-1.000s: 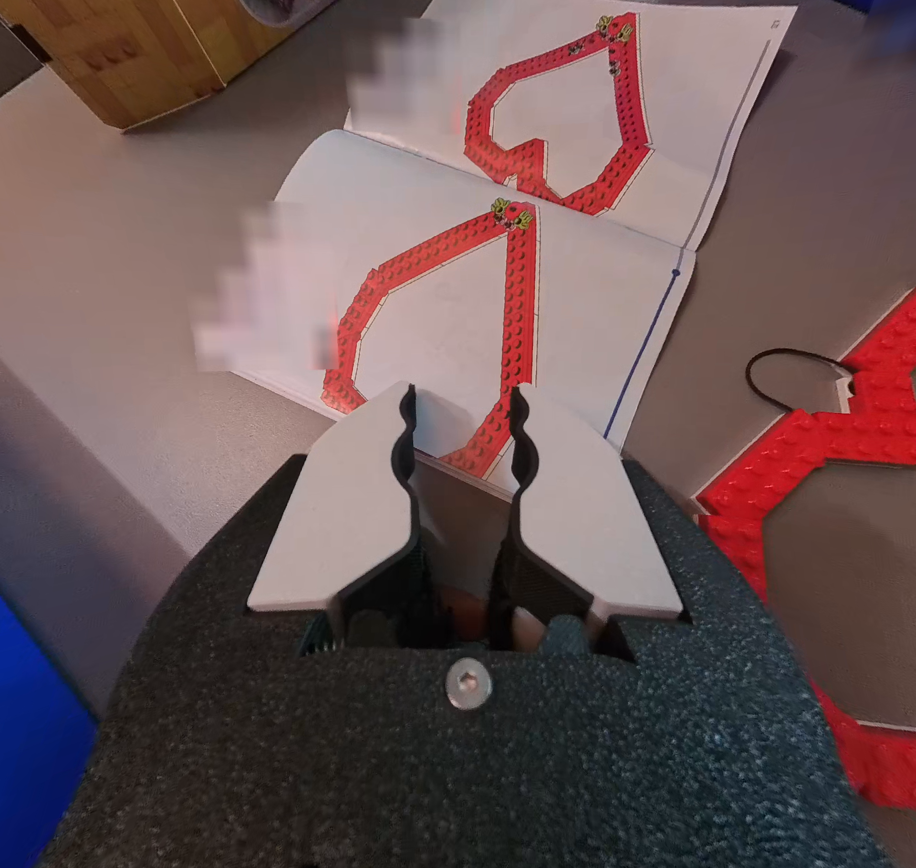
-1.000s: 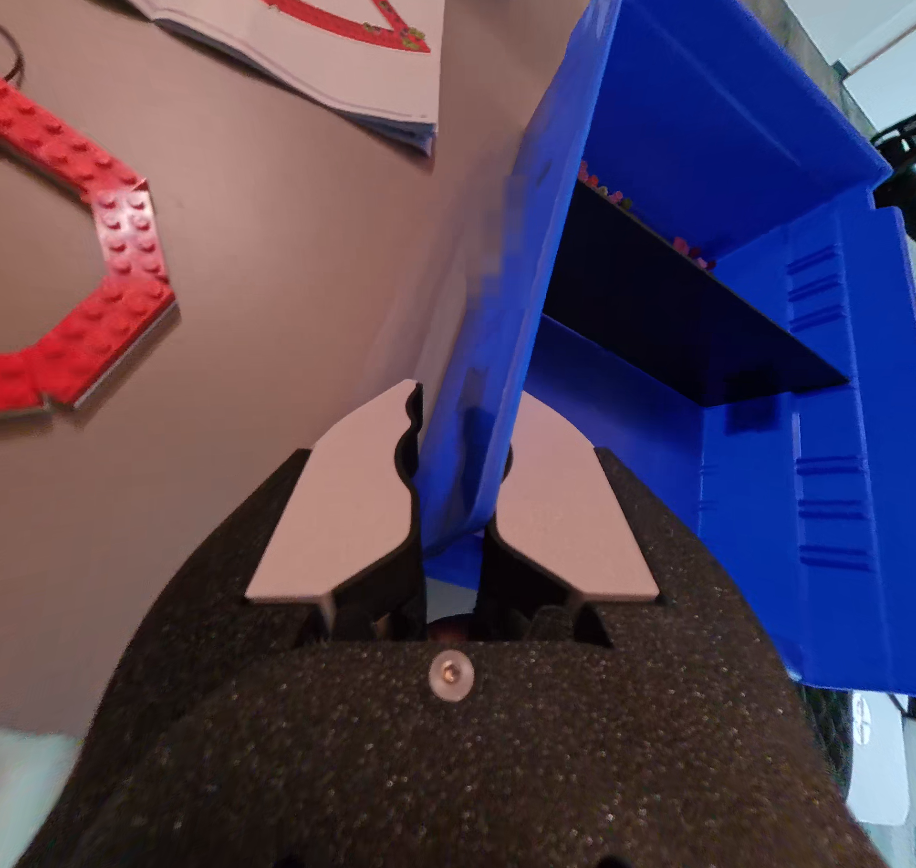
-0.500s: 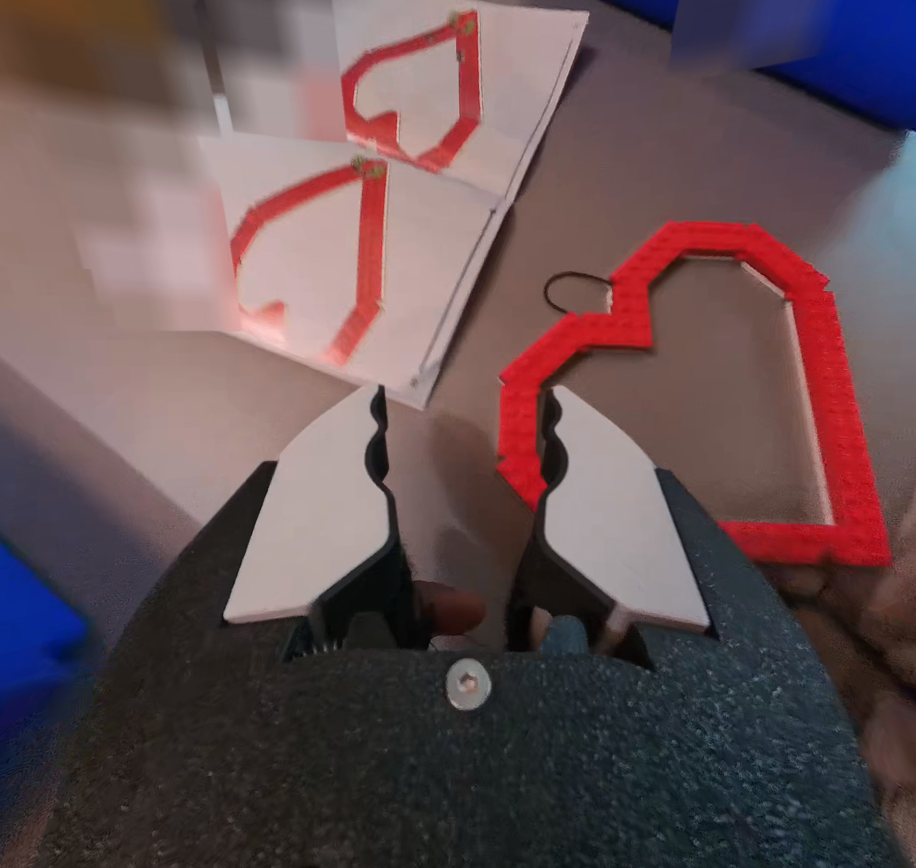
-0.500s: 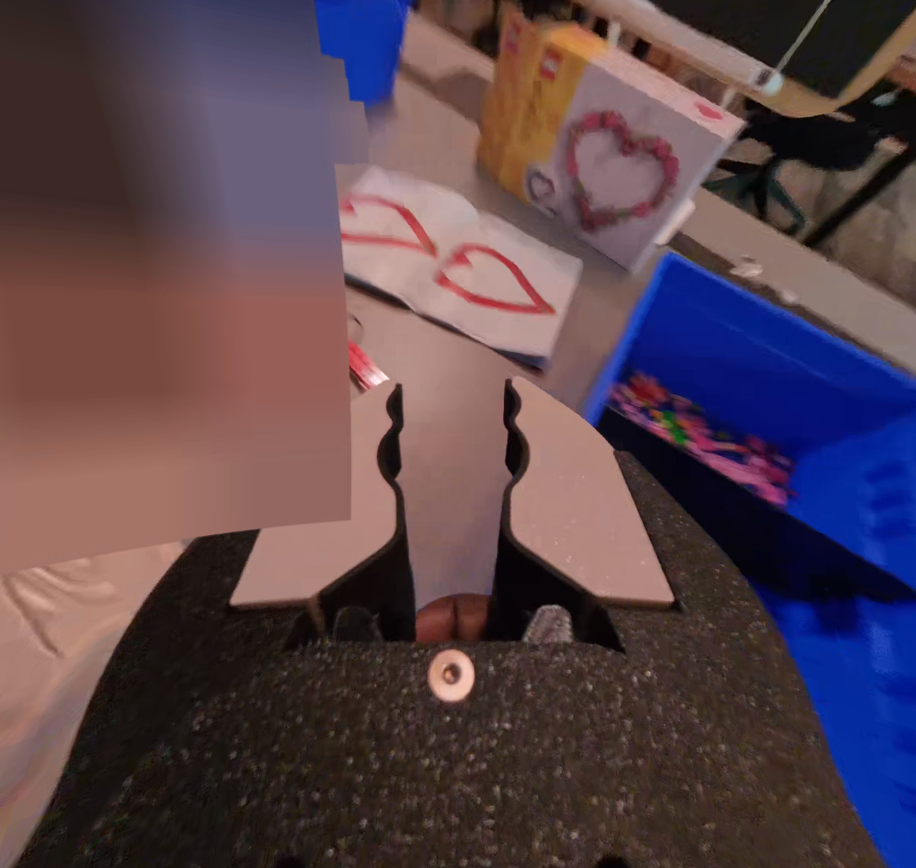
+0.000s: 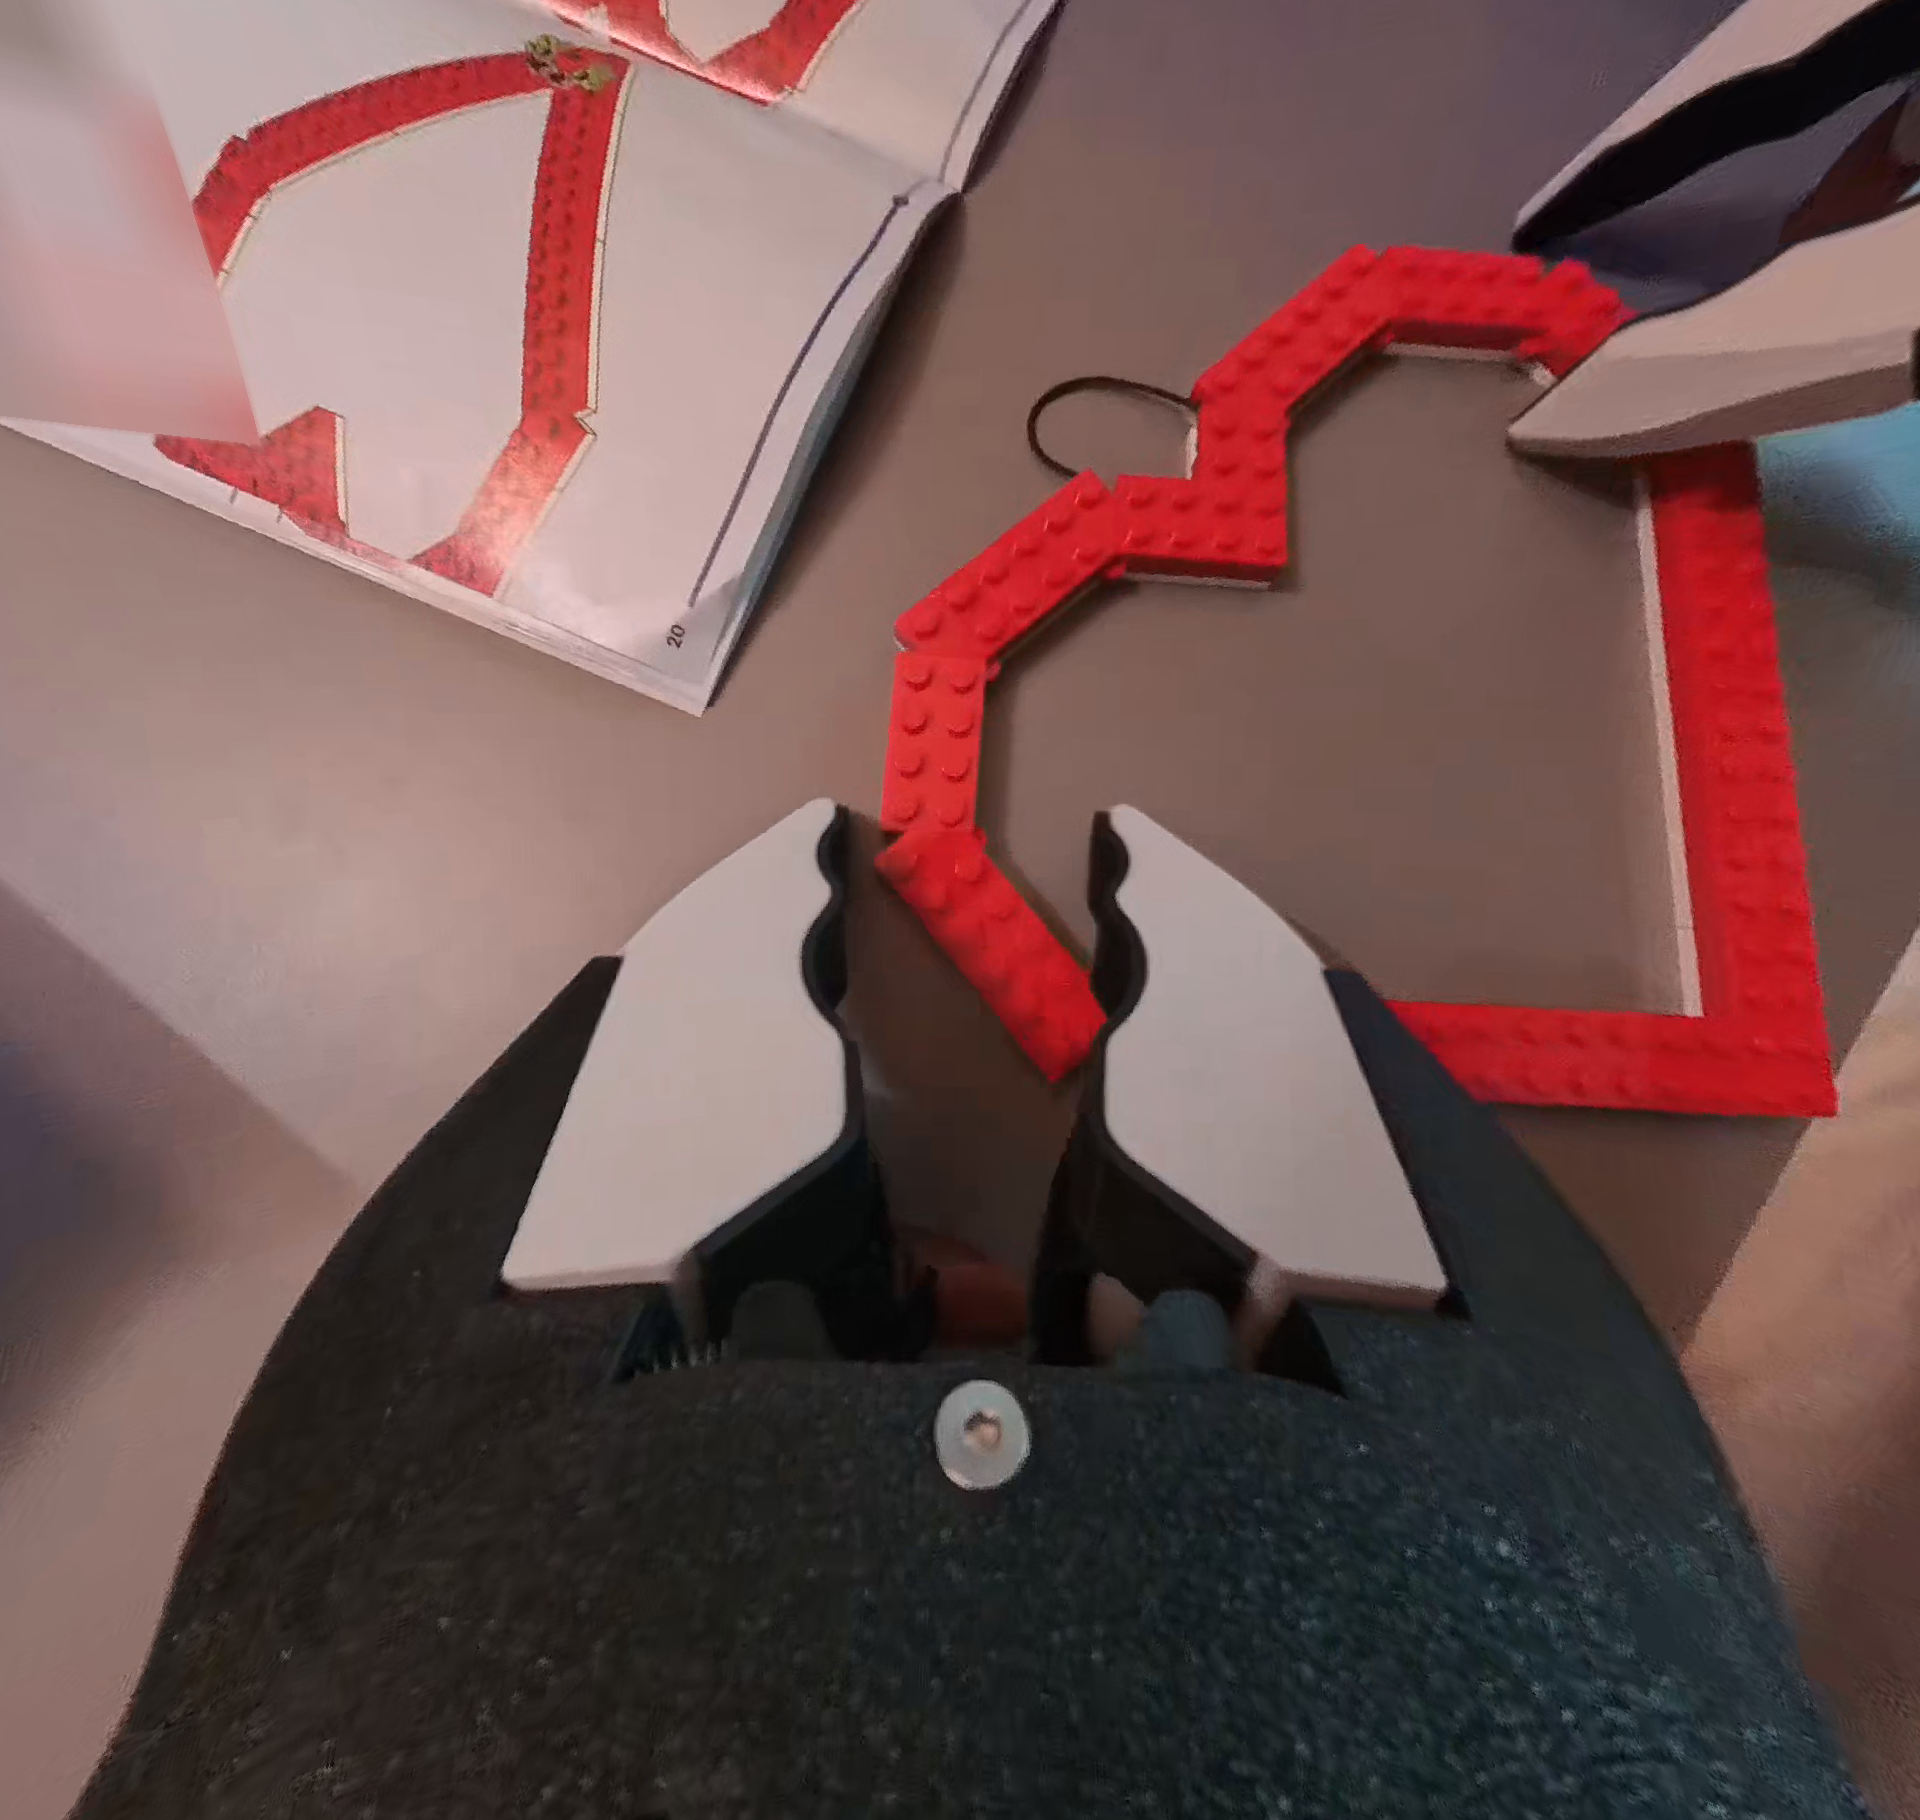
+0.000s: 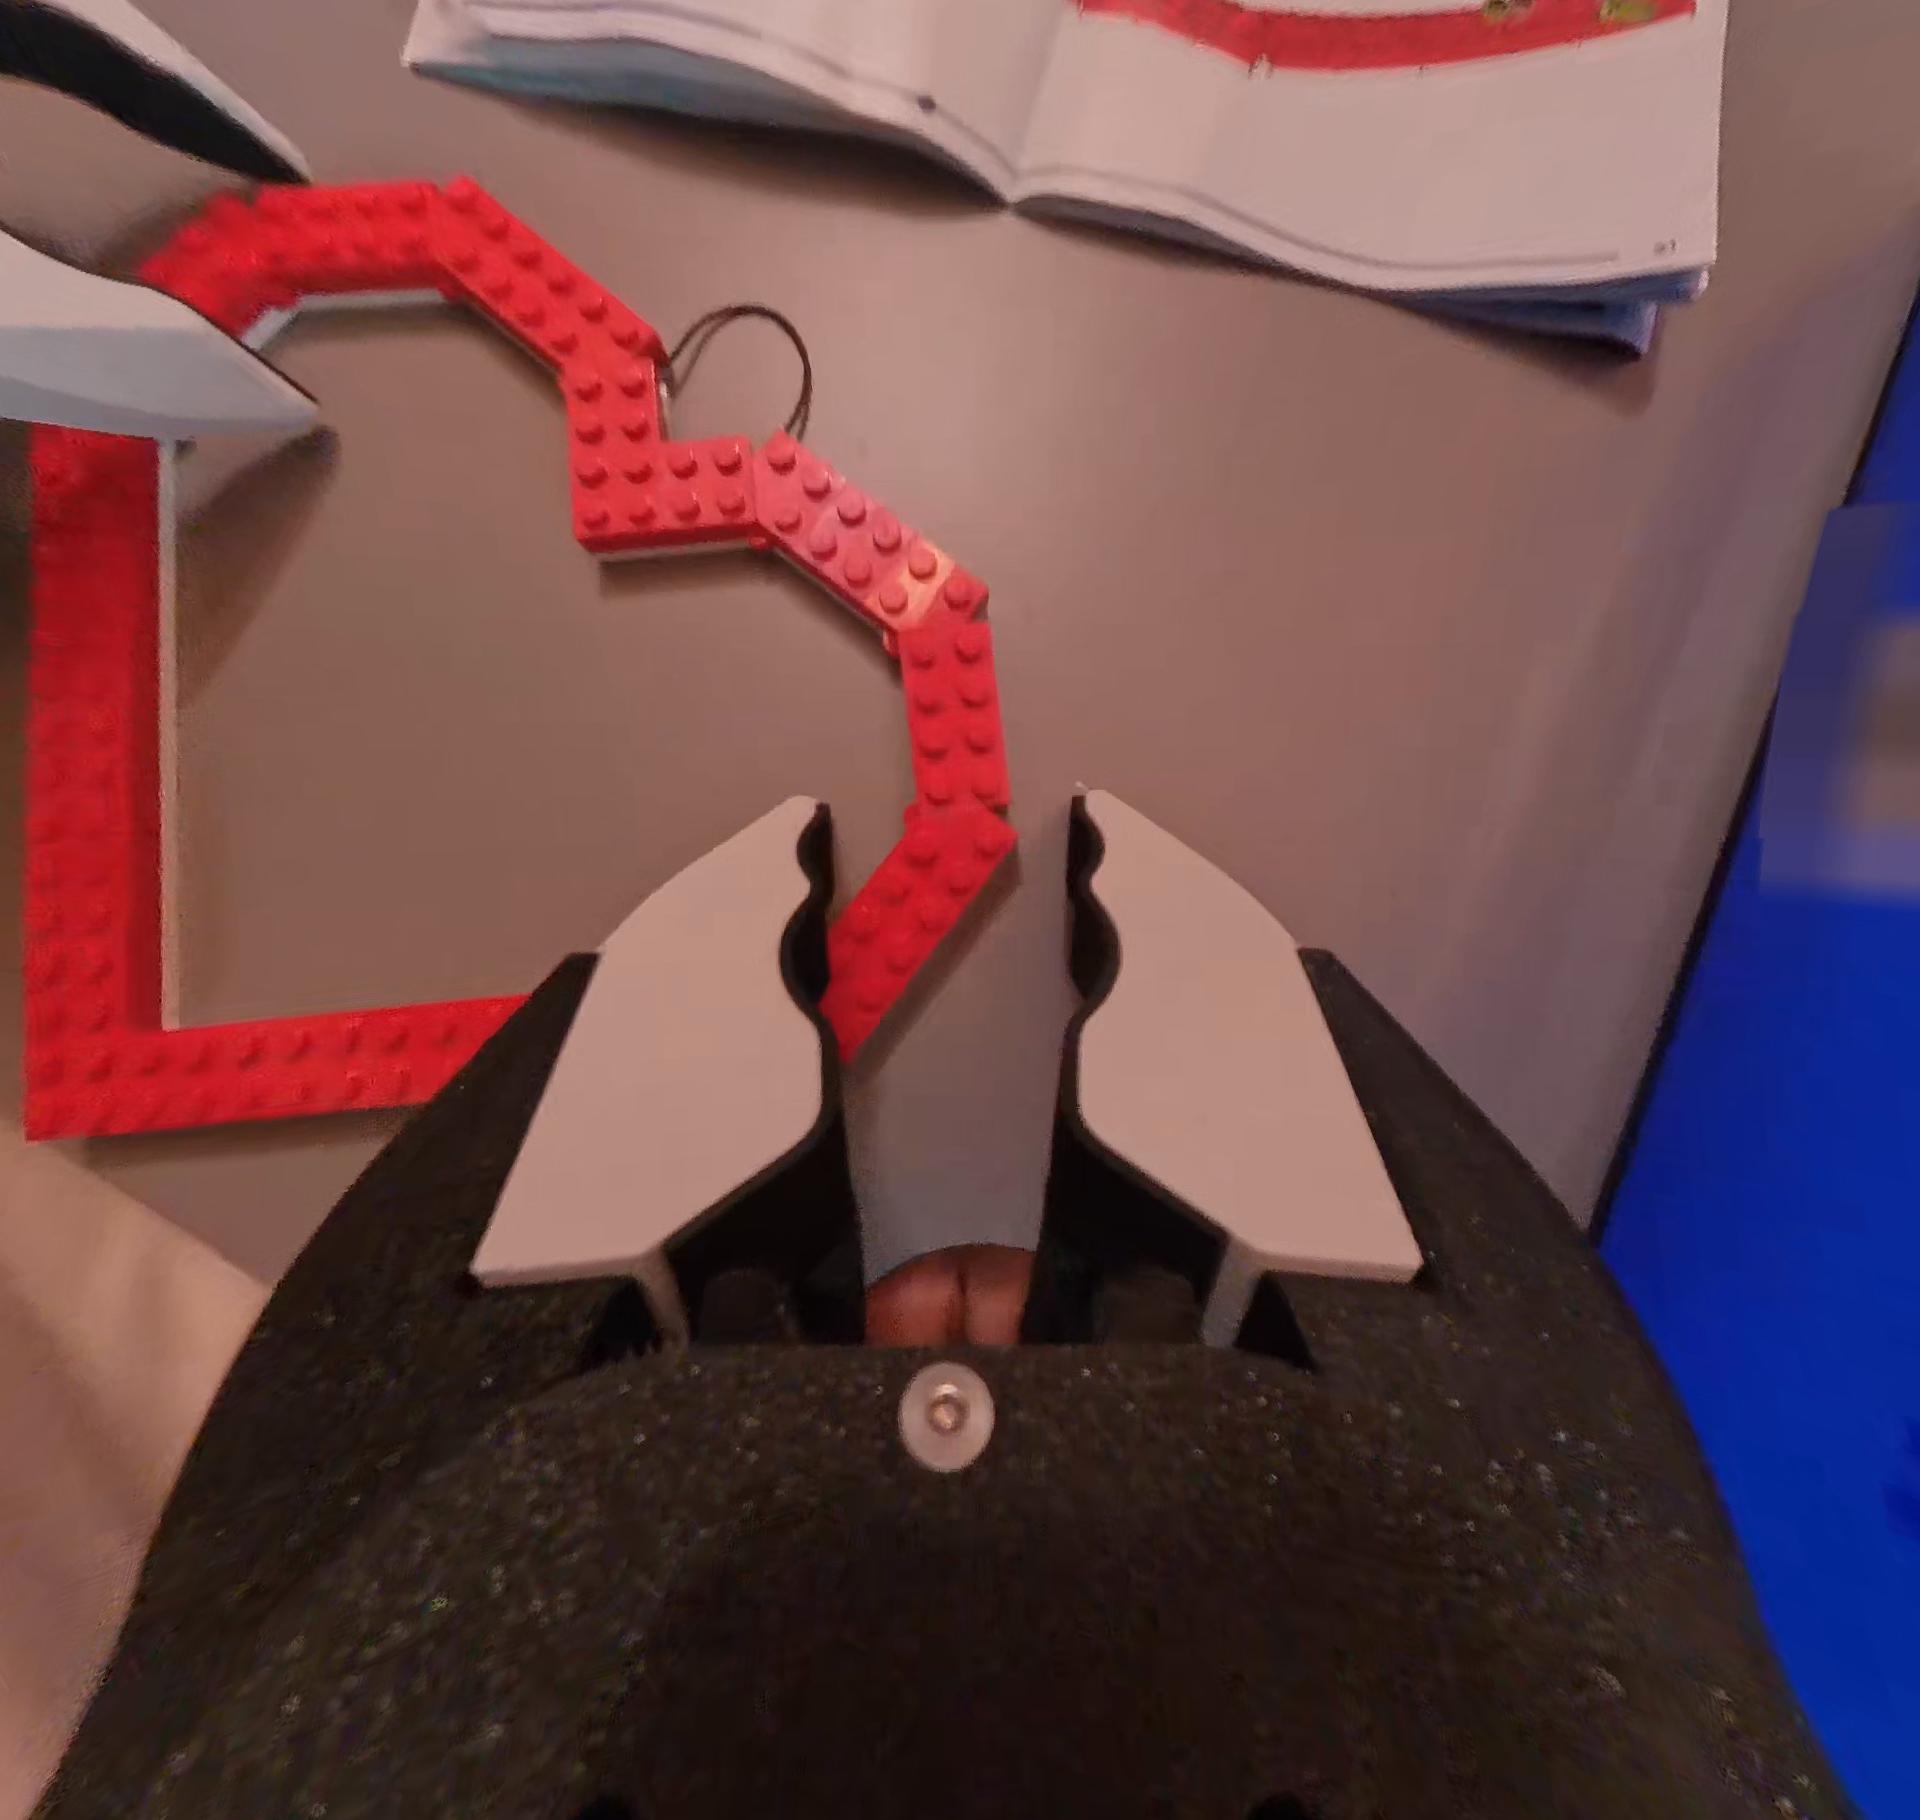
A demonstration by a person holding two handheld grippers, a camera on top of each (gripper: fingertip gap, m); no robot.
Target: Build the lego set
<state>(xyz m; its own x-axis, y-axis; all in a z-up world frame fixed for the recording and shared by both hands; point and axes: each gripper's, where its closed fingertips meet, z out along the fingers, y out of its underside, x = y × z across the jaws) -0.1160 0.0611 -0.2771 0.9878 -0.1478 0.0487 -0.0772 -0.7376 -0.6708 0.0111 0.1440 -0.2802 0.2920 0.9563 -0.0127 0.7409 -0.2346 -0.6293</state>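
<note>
A red studded lego heart frame point(image 5: 1725, 731) lies flat on the brown table, with a black string loop point(image 5: 1101, 420) at its notch. My left gripper point(image 5: 971, 825) is open and empty. Its fingers straddle one lobe of the frame, low over the table. My right gripper point(image 6: 948, 809) is open and empty too, and straddles the other lobe of the frame point(image 6: 94, 731). Each gripper shows in the other's view, the right one point(image 5: 1527, 326) and the left one point(image 6: 307, 295), open at the far lobe. The string loop point(image 6: 738, 357) shows in the right wrist view.
The open instruction booklet point(image 5: 520, 264) lies beyond the heart and shows in the right wrist view point(image 6: 1247, 108). A blue bin point(image 6: 1818, 835) stands along the right edge. A pale cloth or sleeve point(image 6: 104, 1355) is at the lower left.
My left gripper swung from the booklet to the heart and opened wider. My right gripper left the blue bin's wall, opened and came down over the heart's other lobe.
</note>
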